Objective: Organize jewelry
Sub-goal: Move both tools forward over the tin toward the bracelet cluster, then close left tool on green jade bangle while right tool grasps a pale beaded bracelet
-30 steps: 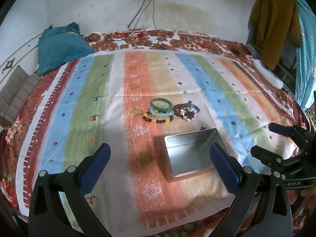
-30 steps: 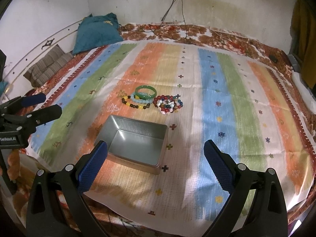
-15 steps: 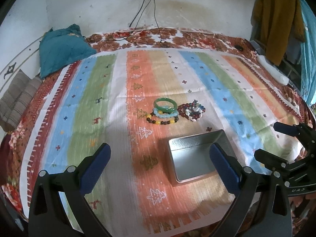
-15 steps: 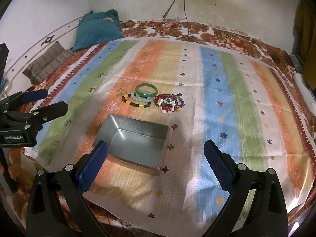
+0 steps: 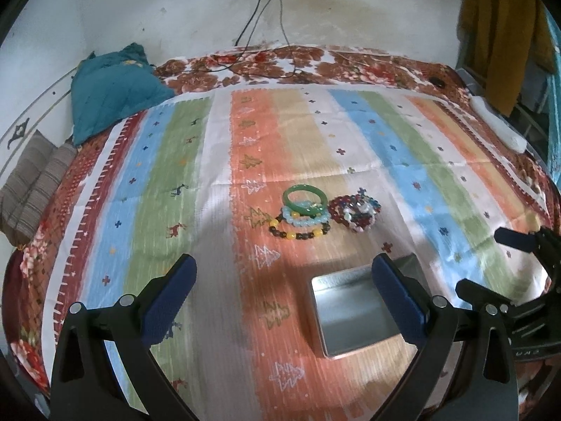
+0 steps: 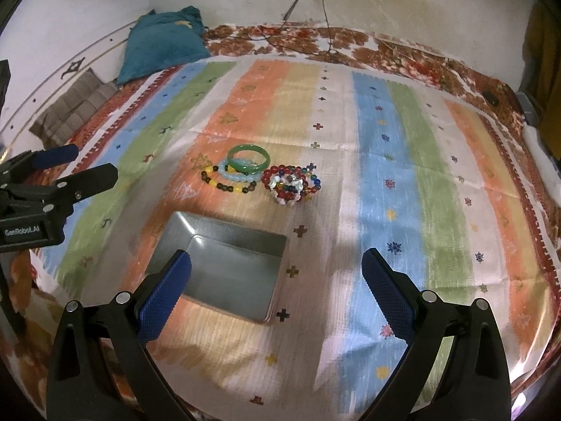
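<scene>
A green bangle leans on a pale blue bead bracelet and a dark-and-yellow bead bracelet on the striped bedcover. A pile of red and mixed-colour bead bracelets lies just right of them. An empty metal tin sits nearer to me. My left gripper is open and empty, above the cover left of the tin; it also shows in the right wrist view. My right gripper is open and empty, near the tin's right side.
A striped cover lies over a floral bedsheet. A teal pillow and a folded striped blanket lie at the far left. Cables hang from a wall socket. Clothes hang at the right.
Both grippers have moved forward and lower over the bed, so the jewelry and the tin look closer. The jaws stayed open and nothing on the bed moved.
</scene>
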The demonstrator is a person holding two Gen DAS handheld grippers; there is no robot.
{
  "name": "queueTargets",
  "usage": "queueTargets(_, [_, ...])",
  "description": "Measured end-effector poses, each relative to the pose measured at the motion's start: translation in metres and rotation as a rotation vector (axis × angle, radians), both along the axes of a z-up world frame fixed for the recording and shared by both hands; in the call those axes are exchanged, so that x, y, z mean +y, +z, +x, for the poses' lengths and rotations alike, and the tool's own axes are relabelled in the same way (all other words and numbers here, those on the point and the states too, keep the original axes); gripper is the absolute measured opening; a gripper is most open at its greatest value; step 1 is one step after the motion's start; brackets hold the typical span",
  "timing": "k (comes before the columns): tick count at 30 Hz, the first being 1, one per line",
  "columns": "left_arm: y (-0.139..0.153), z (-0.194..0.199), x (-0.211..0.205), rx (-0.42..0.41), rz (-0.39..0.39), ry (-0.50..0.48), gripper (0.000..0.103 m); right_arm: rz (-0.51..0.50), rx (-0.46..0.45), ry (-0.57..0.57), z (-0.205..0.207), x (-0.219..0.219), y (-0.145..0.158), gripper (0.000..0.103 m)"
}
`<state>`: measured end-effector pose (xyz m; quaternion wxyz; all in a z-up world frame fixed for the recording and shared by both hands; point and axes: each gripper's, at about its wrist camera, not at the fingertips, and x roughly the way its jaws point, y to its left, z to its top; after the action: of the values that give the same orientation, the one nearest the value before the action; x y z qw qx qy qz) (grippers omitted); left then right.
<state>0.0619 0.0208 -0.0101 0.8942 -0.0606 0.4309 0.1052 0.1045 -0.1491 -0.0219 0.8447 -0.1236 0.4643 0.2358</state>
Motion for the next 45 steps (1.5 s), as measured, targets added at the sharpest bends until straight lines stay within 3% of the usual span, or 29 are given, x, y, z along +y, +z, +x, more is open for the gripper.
queueTargets(16, [-0.024, 0.058, 0.016, 0.098, 0.016, 0.044, 0.097, -0.009, 0.102, -0.030, 0.039, 0.010, -0.022, 0.099])
queueTargets(36, [-0.045, 0.108, 0.036, 0.132, -0.031, 0.074, 0.097, -0.036, 0.179, -0.066, 0.082, 0.024, -0.045, 0.099])
queueTargets(45, [-0.063, 0.131, 0.037, 0.171, -0.013, 0.062, 0.096, -0.065, 0.215, -0.075, 0.101, 0.032, -0.063, 0.098])
